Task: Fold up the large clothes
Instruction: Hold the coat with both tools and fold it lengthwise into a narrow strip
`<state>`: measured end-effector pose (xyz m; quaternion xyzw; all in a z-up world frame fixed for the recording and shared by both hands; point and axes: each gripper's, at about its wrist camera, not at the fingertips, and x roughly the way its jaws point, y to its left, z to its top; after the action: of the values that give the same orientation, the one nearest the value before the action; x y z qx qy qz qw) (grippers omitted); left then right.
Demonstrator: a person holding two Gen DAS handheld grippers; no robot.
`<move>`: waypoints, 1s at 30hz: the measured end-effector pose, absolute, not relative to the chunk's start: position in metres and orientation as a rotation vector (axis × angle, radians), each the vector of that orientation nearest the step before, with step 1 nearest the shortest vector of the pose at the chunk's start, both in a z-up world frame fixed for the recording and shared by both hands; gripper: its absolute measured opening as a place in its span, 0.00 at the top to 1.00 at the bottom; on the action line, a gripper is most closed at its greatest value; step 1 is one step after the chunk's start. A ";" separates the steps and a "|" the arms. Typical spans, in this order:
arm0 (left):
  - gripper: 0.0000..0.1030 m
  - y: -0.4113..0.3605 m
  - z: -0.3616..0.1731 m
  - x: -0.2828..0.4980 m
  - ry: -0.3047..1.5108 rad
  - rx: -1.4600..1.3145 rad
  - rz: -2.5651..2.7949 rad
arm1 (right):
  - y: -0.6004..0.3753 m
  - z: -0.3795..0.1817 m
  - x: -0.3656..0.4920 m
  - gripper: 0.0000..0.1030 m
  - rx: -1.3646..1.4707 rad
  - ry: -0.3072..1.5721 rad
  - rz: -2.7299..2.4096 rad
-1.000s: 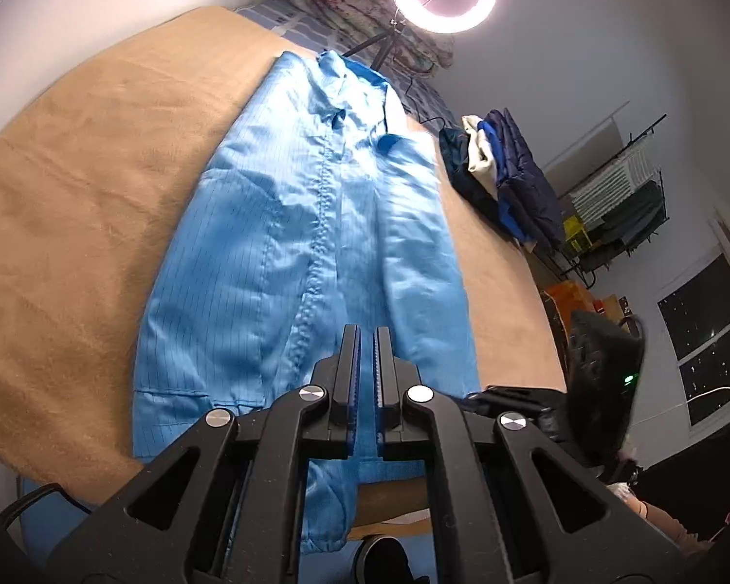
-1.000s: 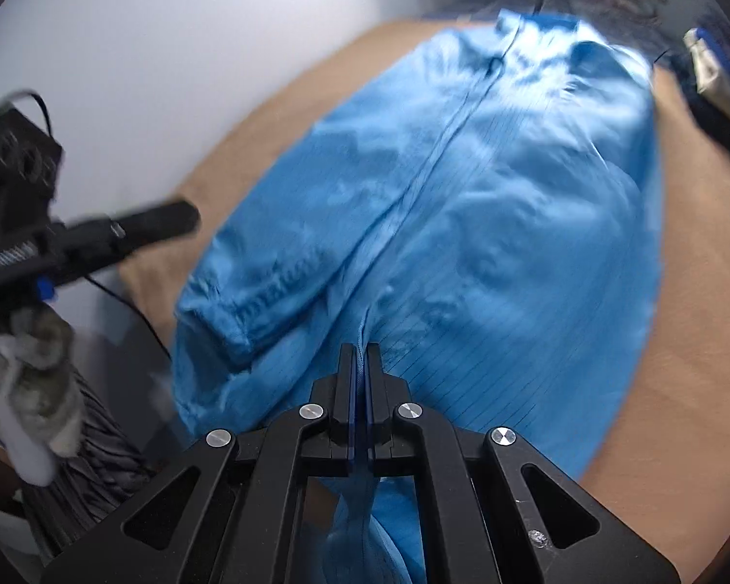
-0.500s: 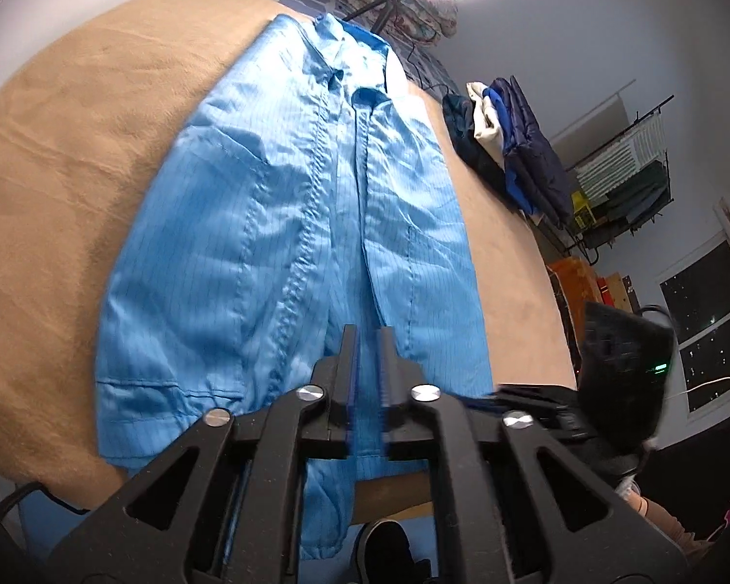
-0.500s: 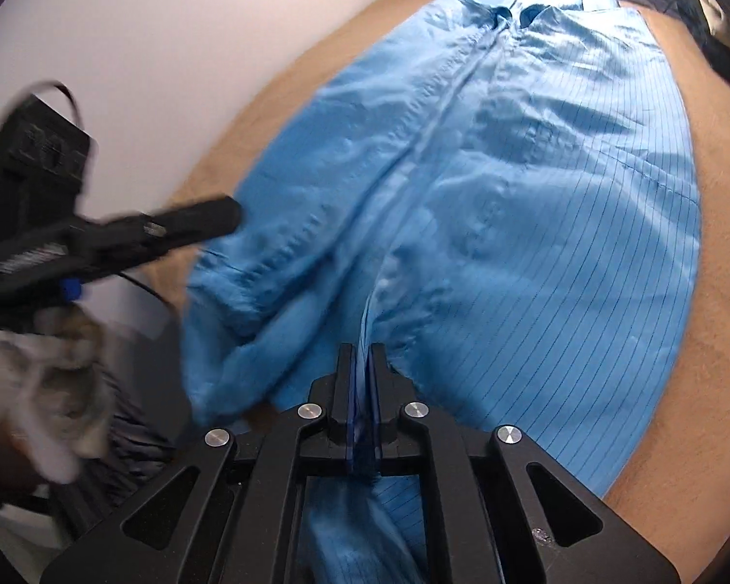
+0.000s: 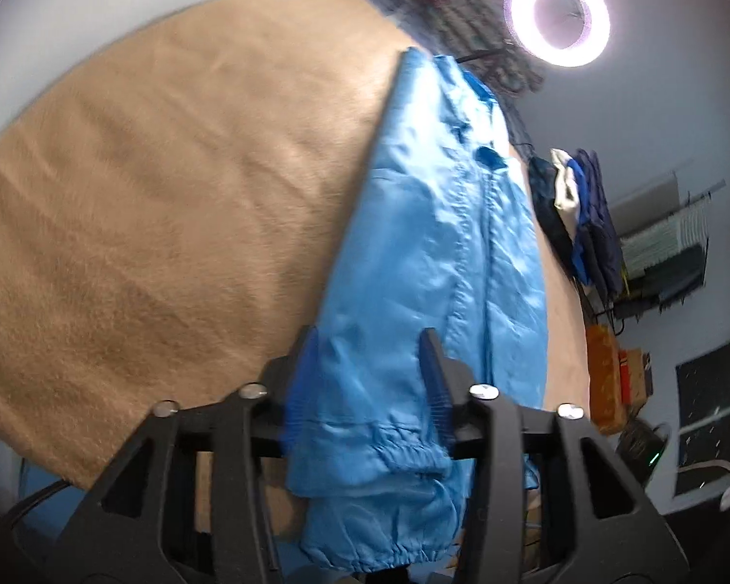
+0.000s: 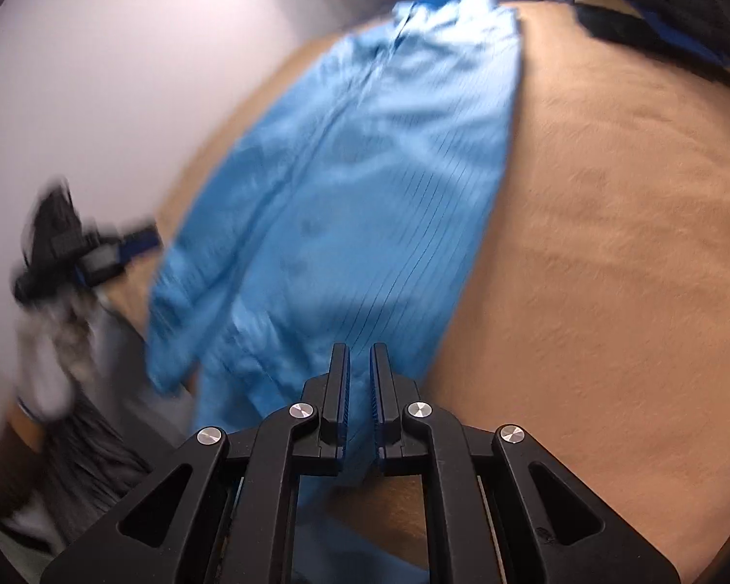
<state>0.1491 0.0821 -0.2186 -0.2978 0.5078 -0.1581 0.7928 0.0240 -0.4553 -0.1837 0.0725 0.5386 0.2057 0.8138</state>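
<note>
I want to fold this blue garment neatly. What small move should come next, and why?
Probably lift the left gripper clear: its jaws are opening and the blue garment already lies as a narrow strip on the tan blanket. The right gripper looks shut on the lower hem, so it can keep that end steady.

A tan blanket-covered bed (image 5: 170, 185) carries a long blue garment (image 5: 438, 253) and dark piled clothes (image 5: 584, 214)

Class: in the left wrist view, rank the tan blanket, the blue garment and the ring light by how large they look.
1. tan blanket
2. blue garment
3. ring light, though it stands farther back, so its true size is unsure.
</note>
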 end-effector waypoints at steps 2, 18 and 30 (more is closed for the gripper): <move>0.56 0.086 -0.227 0.154 1.121 -0.646 -0.342 | -0.443 -0.193 0.026 0.93 0.055 1.175 0.417; 0.73 0.070 -0.260 0.166 1.239 -0.796 -0.567 | -0.509 -0.203 0.041 0.40 0.534 1.122 0.487; 0.94 0.039 -0.246 0.146 1.236 -0.701 -0.609 | -0.488 -0.185 0.050 0.98 0.515 1.136 0.605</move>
<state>0.1459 0.0389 -0.2460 -0.3167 0.5581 -0.2750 0.7159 0.0504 -0.4881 -0.1854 0.2372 0.5236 0.2790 0.7692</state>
